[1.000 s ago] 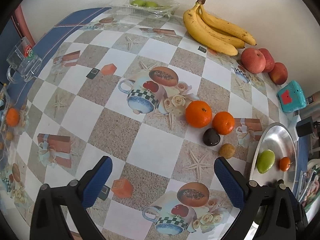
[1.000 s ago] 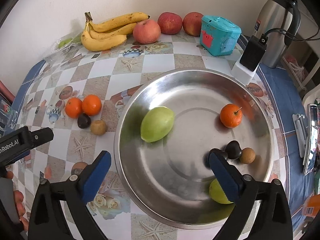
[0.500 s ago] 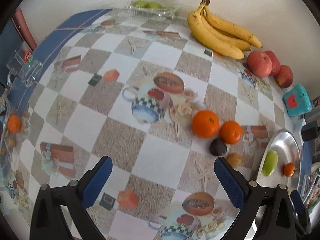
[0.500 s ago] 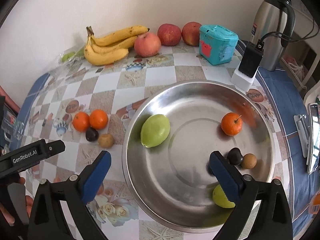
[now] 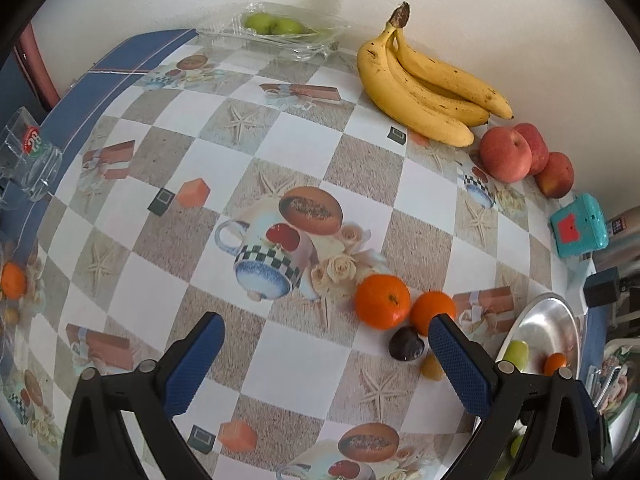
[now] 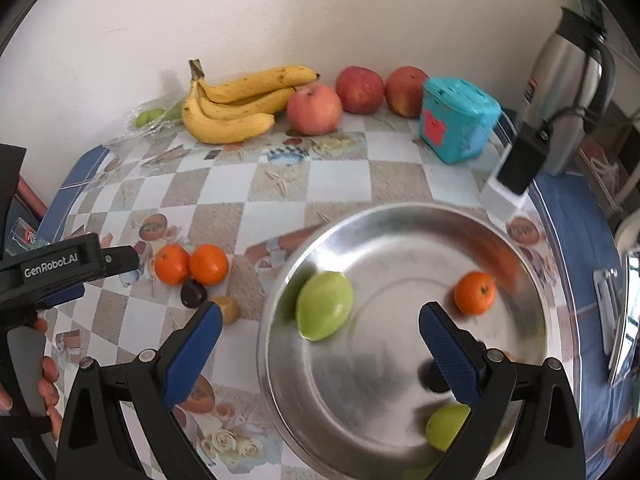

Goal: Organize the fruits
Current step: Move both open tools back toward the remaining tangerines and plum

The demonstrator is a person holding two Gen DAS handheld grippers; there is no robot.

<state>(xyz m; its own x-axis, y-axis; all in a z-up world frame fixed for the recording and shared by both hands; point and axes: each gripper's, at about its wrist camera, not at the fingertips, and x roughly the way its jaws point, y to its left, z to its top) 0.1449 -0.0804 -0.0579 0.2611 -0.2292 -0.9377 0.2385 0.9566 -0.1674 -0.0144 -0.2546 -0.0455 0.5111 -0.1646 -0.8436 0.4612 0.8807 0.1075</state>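
Note:
Two oranges [image 5: 382,301] [image 5: 432,312], a dark plum [image 5: 406,344] and a small brown fruit [image 5: 431,367] lie together on the checked tablecloth, just ahead and right of my open, empty left gripper [image 5: 326,360]. In the right wrist view the same cluster [image 6: 190,266] lies left of a steel bowl [image 6: 400,232] holding a green fruit [image 6: 325,306], an orange [image 6: 475,293] and another green fruit [image 6: 446,426]. My right gripper [image 6: 320,340] is open and empty over the bowl's left rim. The left gripper [image 6: 60,270] shows at the left edge.
Bananas [image 5: 420,80], three apples [image 5: 506,154] and a teal box [image 5: 578,230] line the back wall. A plastic tray of green fruit [image 5: 276,30] sits at the back. A glass mug [image 5: 30,160] stands at left. A kettle [image 6: 568,92] and charger [image 6: 520,160] stand at right.
The left gripper has moved forward and down toward the orange cluster. The right gripper has drawn back and swung left, so the bowl now sits lower right in its view.

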